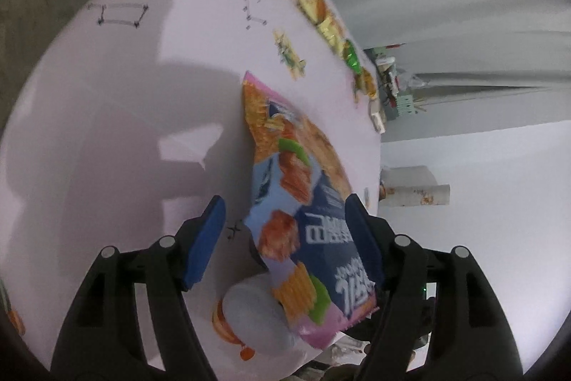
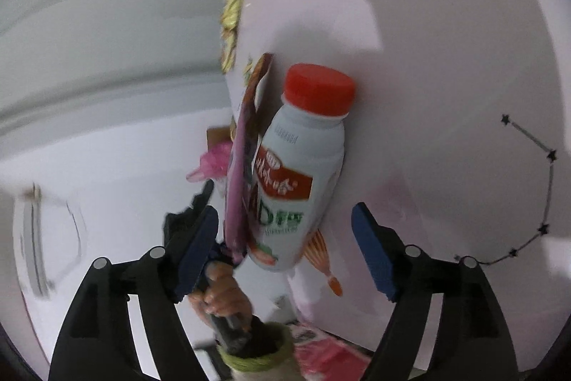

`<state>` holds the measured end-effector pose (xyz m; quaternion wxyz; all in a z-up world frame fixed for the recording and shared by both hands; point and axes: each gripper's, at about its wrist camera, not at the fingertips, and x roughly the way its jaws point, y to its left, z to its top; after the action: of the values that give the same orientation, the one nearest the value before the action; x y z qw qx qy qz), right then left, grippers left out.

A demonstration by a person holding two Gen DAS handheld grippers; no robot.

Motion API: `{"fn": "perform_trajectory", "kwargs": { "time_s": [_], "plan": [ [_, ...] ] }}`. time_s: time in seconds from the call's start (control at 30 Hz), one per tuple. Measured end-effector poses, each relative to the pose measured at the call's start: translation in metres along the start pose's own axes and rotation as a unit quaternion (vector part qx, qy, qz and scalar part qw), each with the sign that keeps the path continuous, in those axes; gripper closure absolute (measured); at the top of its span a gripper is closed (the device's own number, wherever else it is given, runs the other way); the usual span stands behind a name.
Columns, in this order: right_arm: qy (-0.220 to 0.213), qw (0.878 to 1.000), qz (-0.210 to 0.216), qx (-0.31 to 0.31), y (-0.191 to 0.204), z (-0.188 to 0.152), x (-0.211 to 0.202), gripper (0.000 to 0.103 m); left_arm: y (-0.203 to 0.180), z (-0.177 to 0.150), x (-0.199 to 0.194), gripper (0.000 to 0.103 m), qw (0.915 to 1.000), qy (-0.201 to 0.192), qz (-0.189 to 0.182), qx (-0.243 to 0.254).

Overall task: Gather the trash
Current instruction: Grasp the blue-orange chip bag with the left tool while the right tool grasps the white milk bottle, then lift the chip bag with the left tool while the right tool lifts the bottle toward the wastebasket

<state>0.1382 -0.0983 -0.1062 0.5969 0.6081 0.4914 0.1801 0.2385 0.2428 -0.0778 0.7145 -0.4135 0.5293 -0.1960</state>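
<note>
Snack bag (image 1: 296,202): glossy printed foil-plastic. Bottle (image 2: 298,174): smooth white plastic, red cap. Table (image 1: 125,131): smooth matt pink.

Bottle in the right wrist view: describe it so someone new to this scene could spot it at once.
Start at the pink table, then look ahead of the open right gripper. The bottle lies there, white plastic with a red cap and a red and green label. The snack bag beside it is flat and pink-edged, and the wrappers along the table edge are small; only the bottle is round and capped.

The surface (image 1: 125,95) was pale pink. The bottle (image 2: 299,174) was white with a red cap (image 2: 317,90); the snack bag (image 1: 296,202) showed pink, blue and orange.
</note>
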Motion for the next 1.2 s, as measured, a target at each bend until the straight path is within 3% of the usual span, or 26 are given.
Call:
{"fn": "perform_trajectory", "kwargs": {
  "time_s": [0.07, 0.13, 0.27, 0.33, 0.43, 0.67, 0.73, 0.9, 1.03, 1.1, 1.2],
  "plan": [
    [-0.007, 1.0, -0.005, 0.021, -0.001, 0.001, 0.006, 0.028, 0.0, 0.001, 0.009, 0.049, 0.9999, 0.016, -0.005, 0.001],
    [-0.017, 0.999, -0.014, 0.036, -0.003, 0.004, 0.009, 0.028, -0.002, -0.002, 0.017, 0.063, 0.9997, 0.024, -0.002, 0.008],
    [-0.042, 0.998, -0.015, 0.039, -0.003, 0.009, 0.011, 0.033, -0.007, -0.013, 0.027, 0.074, 0.9989, 0.031, 0.002, 0.034],
    [-0.051, 0.998, -0.015, 0.03, -0.004, 0.013, 0.008, 0.046, -0.008, -0.021, 0.03, 0.079, 0.9985, 0.034, 0.002, 0.042],
    [-0.045, 0.999, -0.007, 0.011, -0.005, 0.02, -0.003, 0.055, -0.011, -0.037, 0.034, 0.085, 0.9973, 0.042, 0.008, 0.059],
    [-0.047, 0.993, -0.069, -0.081, 0.007, 0.034, -0.04, 0.056, -0.027, -0.114, 0.049, 0.09, 0.9911, 0.082, -0.021, 0.103],
    [-0.056, 0.991, -0.084, -0.094, 0.006, 0.035, -0.051, 0.056, -0.029, -0.131, 0.05, 0.096, 0.9905, 0.084, -0.038, 0.102],
    [-0.071, 0.982, -0.119, -0.125, 0.003, 0.026, -0.071, 0.047, -0.035, -0.138, 0.033, 0.102, 0.9898, 0.022, -0.011, 0.141],
    [-0.058, 0.968, -0.157, -0.185, 0.015, 0.013, -0.067, 0.042, -0.048, -0.135, 0.015, 0.102, 0.9757, -0.018, 0.057, 0.211],
    [-0.049, 0.957, -0.184, -0.22, 0.023, 0.007, -0.061, 0.041, -0.056, -0.137, 0.005, 0.102, 0.9592, -0.046, 0.105, 0.258],
    [-0.026, 0.94, -0.215, -0.262, 0.032, 0.002, -0.048, 0.041, -0.064, -0.136, -0.004, 0.103, 0.9468, -0.066, 0.128, 0.288]
  ]
}}
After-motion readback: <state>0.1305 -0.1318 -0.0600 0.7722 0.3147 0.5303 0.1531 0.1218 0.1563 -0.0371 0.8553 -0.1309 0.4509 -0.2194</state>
